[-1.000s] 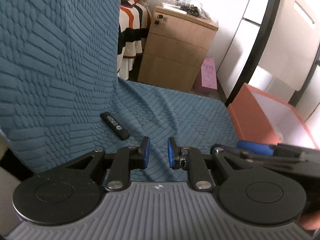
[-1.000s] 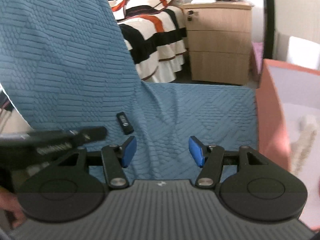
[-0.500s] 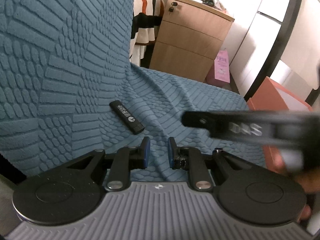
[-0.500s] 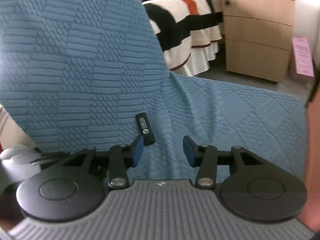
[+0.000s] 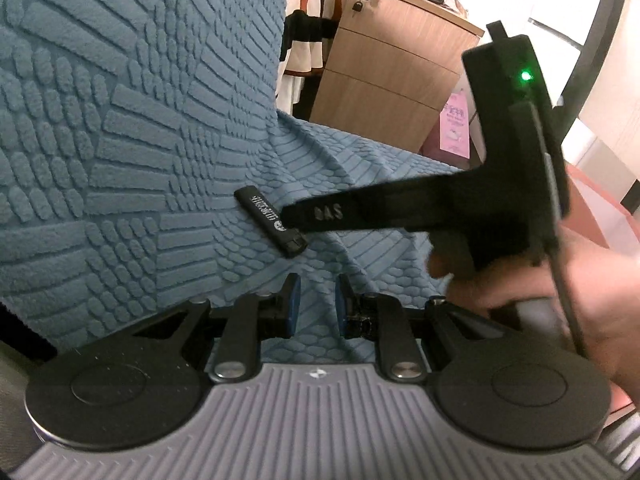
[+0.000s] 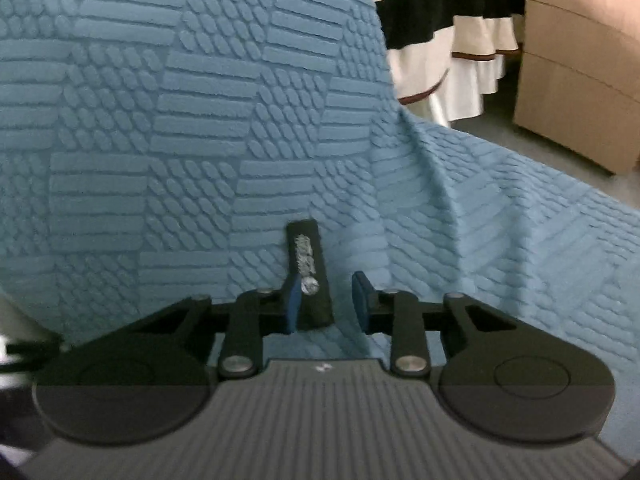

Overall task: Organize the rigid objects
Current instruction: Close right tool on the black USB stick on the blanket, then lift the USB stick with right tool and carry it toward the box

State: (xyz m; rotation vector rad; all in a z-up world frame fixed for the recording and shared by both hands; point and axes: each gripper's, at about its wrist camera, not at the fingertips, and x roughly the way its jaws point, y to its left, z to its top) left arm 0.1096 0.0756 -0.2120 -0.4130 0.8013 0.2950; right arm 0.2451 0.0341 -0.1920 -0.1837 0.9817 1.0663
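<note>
The little black stick (image 6: 308,276) lies flat on the blue cover (image 6: 200,160), its near end between the right gripper (image 6: 326,300) fingers, which sit half-spread and empty. Looks light, stiff, probably slick plastic, so pinch its long sides. Left gripper (image 5: 314,300) is narrow, empty.

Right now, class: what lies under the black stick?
The black stick lies on the textured blue cover, between the open right gripper. Whatever the cover drapes over is hidden.
</note>
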